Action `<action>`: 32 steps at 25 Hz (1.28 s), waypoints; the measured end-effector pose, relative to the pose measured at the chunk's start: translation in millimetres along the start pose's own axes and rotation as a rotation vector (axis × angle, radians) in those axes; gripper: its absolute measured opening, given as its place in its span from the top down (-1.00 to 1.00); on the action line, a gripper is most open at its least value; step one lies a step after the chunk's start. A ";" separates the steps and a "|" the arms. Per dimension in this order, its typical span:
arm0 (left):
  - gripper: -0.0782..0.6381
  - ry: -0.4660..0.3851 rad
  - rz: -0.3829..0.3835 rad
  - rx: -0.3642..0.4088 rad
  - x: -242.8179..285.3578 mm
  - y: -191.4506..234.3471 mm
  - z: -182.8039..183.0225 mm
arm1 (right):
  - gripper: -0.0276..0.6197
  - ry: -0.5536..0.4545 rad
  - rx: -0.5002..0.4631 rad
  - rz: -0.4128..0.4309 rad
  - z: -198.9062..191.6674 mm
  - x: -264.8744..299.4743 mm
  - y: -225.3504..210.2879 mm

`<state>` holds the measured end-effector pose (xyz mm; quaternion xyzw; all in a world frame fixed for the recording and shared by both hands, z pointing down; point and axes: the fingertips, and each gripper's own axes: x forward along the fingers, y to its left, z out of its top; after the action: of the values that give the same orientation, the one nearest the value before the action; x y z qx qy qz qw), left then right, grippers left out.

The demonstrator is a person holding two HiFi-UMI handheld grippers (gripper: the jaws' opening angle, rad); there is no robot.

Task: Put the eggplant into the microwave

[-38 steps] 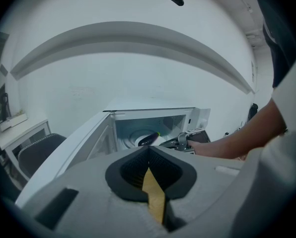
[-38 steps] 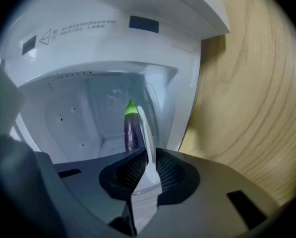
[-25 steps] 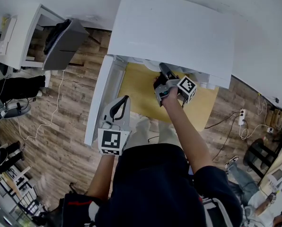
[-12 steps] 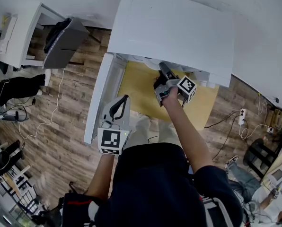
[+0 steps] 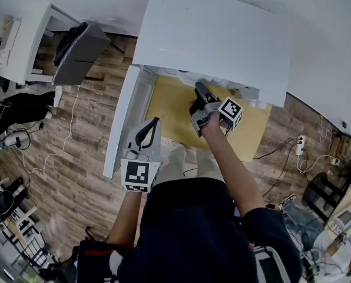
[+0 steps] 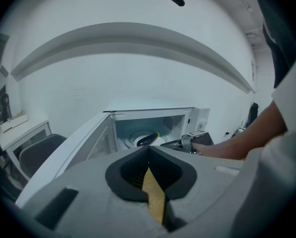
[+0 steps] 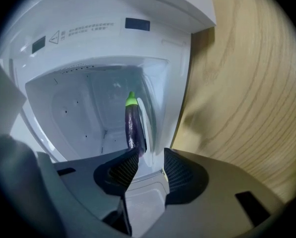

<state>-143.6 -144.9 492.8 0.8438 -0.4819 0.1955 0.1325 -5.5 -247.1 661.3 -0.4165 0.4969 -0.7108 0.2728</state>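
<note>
The white microwave (image 5: 214, 34) stands on a wooden table (image 5: 169, 111) with its door (image 5: 123, 128) swung open to the left. A purple eggplant (image 7: 132, 125) with a green stem lies inside the microwave (image 7: 88, 29) on the turntable. My right gripper (image 7: 150, 157) sits at the cavity's mouth. Its jaws are closing with nothing between them, and the eggplant's near end lies just past the left pad. In the head view the right gripper (image 5: 198, 90) reaches under the microwave's top edge. My left gripper (image 5: 156, 122) hangs back by the door, shut and empty. The left gripper (image 6: 148, 150) faces the eggplant (image 6: 148, 139).
A grey chair (image 5: 75, 55) and a white desk (image 5: 22, 46) stand on the wood floor at the left, with cables (image 5: 63, 134) trailing there. A power strip (image 5: 301, 145) lies on the floor at the right. The door (image 6: 73, 143) juts out at the left.
The right gripper has edged slightly to the left at the microwave's mouth. The left gripper has not moved.
</note>
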 end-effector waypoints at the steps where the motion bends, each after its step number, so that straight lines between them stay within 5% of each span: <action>1: 0.74 -0.002 0.002 0.000 -0.5 0.0 0.5 | 0.52 0.005 -0.001 0.000 -1.7 -0.9 0.1; 32: 0.74 0.004 0.012 0.002 0.3 4.4 -0.2 | 0.80 0.042 -0.068 -0.051 -1.5 17.5 2.7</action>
<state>-147.2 -147.3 493.3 0.8406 -0.4866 0.1985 0.1312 -15.6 -261.4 664.1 -0.4228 0.5157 -0.7089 0.2299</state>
